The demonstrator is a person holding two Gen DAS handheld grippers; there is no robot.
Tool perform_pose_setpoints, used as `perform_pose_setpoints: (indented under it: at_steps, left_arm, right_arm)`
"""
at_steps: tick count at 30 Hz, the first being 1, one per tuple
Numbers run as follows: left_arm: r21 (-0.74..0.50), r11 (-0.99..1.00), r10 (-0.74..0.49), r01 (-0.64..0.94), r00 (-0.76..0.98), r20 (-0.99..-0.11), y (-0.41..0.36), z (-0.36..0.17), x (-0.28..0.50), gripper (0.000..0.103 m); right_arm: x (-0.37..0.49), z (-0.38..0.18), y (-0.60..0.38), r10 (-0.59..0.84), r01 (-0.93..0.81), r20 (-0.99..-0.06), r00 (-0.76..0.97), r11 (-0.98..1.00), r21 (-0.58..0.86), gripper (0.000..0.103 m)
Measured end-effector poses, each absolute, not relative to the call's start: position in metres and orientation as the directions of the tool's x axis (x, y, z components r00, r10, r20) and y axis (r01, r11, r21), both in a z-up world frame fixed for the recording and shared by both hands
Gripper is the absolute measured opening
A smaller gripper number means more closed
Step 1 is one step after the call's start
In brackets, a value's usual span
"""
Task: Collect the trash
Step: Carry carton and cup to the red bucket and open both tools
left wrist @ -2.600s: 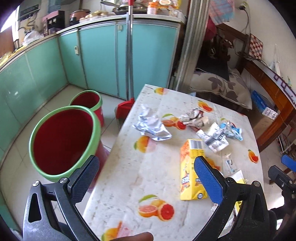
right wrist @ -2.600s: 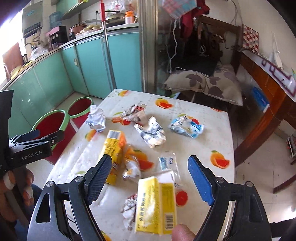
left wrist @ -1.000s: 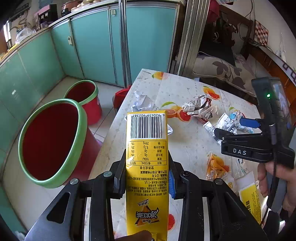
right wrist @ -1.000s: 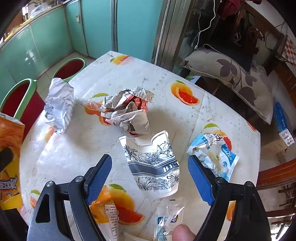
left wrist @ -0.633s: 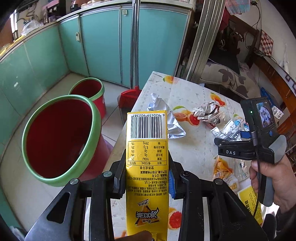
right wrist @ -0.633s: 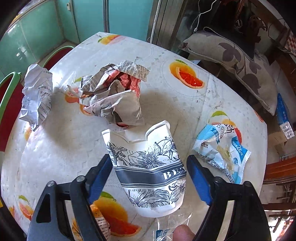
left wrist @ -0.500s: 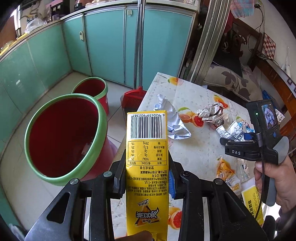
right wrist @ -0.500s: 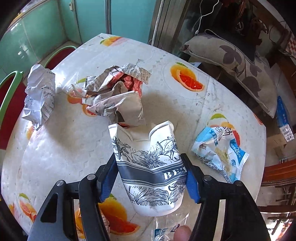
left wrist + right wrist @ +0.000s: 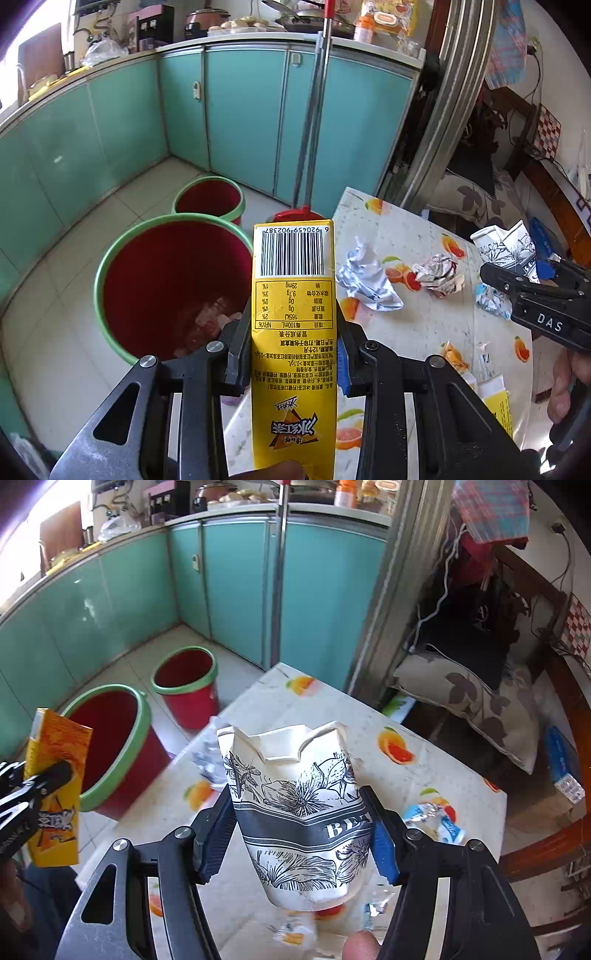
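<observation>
Since a second ago: crushed white paper cup with black floral print [image 9: 295, 805] lifted off fruit-print table [image 9: 436, 775], right gripper [image 9: 299, 830] jaws having just closed onto it. Left gripper [image 9: 291, 354] clamped tall yellow drink carton [image 9: 293, 317], seemingly beside large red green-rimmed bucket [image 9: 110, 258].

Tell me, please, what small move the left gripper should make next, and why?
Probably carry it a little further over the large red bin and let go: the left gripper is shut on the yellow carton, whose top end lies at the bin's rim rather than over its mouth.
</observation>
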State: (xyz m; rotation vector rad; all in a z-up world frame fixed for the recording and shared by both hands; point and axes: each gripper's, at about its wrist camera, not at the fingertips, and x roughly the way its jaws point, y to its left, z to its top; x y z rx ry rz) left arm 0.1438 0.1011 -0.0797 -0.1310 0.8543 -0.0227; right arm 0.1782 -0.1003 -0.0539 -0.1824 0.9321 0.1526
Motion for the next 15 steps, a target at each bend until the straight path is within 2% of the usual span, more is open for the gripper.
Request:
perform_pose_setpoints:
  at_steps: [9,15]
  left_arm:
    - [-0.087,0.983,0.049,-0.163,0.682,-0.729,0.184,-0.07,0.154,0.033]
    - [-0.091,0.977,0.062,-0.192,0.667,-0.743,0.228,-0.085,0.175,0.033]
  right_arm:
    - [0.19,-0.046,0.026,0.237,-0.361,-0.779,0.581,0.932,0.014,0.064]
    - [0.212,-0.069,0.107,0.332,-0.454,-0.776,0.537,0.889,0.066,0.064]
